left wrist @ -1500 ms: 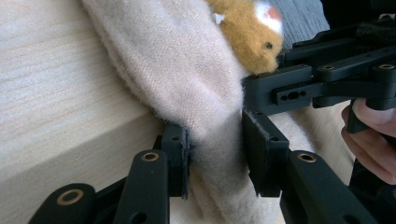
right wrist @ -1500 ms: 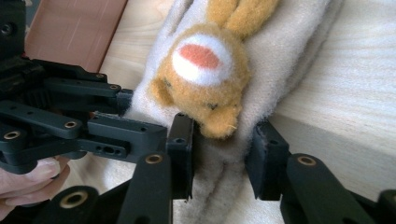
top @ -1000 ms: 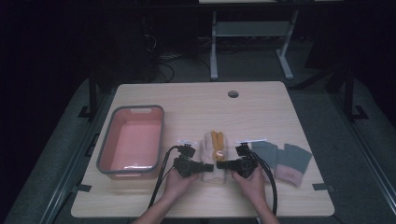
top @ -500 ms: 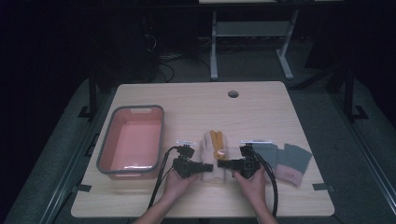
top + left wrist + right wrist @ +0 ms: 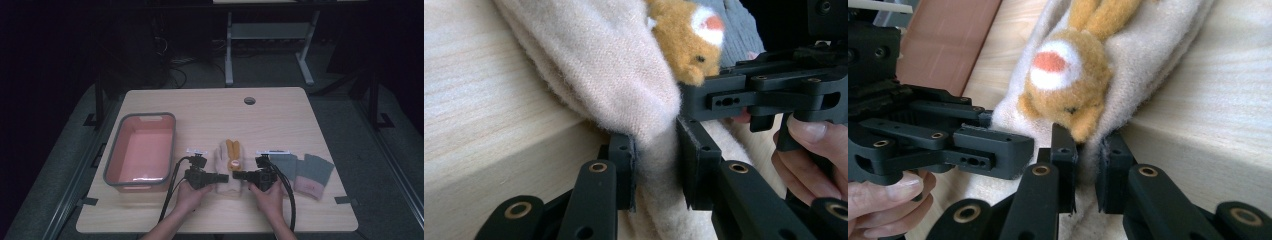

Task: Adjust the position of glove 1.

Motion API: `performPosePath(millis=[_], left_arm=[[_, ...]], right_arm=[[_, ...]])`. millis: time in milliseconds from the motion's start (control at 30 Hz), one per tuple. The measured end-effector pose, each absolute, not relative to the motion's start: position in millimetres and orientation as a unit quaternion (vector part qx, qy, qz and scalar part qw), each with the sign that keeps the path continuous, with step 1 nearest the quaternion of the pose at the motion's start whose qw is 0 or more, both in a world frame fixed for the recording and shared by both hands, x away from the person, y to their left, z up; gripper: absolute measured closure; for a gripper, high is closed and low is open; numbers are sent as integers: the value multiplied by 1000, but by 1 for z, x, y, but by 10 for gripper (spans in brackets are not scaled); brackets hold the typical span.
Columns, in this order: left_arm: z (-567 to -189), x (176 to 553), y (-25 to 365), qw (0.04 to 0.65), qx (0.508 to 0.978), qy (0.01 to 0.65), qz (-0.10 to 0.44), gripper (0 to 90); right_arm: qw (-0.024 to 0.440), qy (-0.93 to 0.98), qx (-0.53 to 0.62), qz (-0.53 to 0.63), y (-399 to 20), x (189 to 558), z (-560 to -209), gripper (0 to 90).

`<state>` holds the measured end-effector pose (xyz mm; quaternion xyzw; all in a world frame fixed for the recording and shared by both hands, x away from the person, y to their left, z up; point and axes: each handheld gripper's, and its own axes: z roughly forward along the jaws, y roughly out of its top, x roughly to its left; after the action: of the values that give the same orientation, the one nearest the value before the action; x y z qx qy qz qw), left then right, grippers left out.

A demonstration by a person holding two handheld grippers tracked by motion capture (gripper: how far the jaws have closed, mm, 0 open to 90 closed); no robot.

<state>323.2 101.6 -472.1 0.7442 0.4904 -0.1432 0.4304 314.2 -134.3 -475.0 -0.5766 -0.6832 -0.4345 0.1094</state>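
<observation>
On the light wooden tabletop (image 5: 280,107), a cream knitted glove (image 5: 225,165) with an orange plush animal (image 5: 233,152) sewn on it lies near the front edge, midway between a grey-rimmed pink tub (image 5: 141,150) to its left and a pair of grey gloves with pink cuffs (image 5: 302,172) to its right. Left gripper (image 5: 209,177) is held level in the person's left hand (image 5: 190,192) and comes at the near end of the cream glove from the left; right gripper (image 5: 245,176), in the right hand (image 5: 267,195), comes at the same end from the right, so the two sets of fingers point toward each other. In the left gripper view, the fingers (image 5: 624,170) pinch a fold of the cream fabric, which bunches between the pads and hangs over them. In the right gripper view, the fingers (image 5: 1064,167) have just been closing and now pinch the glove's edge directly below the plush animal, whose orange fur touches the top of the pads. Each gripper view shows the opposite gripper close by, just beside the pinched fold. The far part of the cream glove rests flat on the tabletop. The tub stands apart from the glove, and the right gripper's body lies just beside the nearer grey glove.
</observation>
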Motion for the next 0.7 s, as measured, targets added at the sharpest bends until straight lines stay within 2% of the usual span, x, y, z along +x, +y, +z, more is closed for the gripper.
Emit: performPosePath(millis=[700], left_arm=[[-449,320,107,448,749,470,-135,718]], right_arm=[[109,-681,-555,-464,-138,309,-453,823]])
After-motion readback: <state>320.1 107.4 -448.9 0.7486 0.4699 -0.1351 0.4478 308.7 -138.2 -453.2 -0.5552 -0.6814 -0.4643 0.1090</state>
